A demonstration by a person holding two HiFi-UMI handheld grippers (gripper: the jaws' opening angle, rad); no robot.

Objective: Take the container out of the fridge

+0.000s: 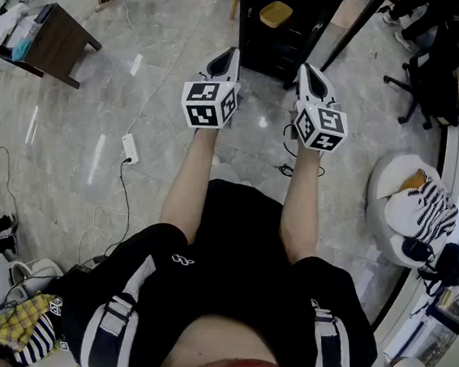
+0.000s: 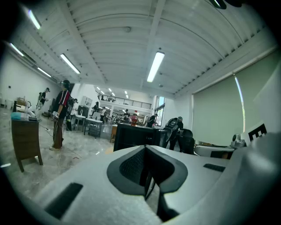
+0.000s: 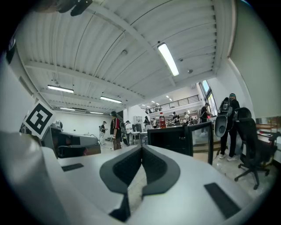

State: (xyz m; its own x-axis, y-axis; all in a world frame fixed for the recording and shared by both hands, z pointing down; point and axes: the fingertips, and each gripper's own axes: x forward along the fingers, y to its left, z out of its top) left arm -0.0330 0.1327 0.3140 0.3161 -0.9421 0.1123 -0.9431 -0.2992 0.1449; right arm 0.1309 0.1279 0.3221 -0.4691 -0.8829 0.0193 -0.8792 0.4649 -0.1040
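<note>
Both claws are held out side by side over the grey stone floor: the left claw and the right claw, with a clear gap between them. The jaws of each claw are closed tip to tip, and nothing is gripped by either.

A white power strip is laid on the floor, behind the left claw and to its left.

Ahead of both claws a black fridge is positioned. Its door is swung open, ahead and to the right of the right claw. The yellow container is located inside the fridge, ahead of the gap between the two claws and touched by neither.

Farther off, a dark wooden table is placed well to the left of the left claw. A black office chair is placed well to the right of the right claw. At the far end of the hall, a standing person is seen in the left gripper view.
</note>
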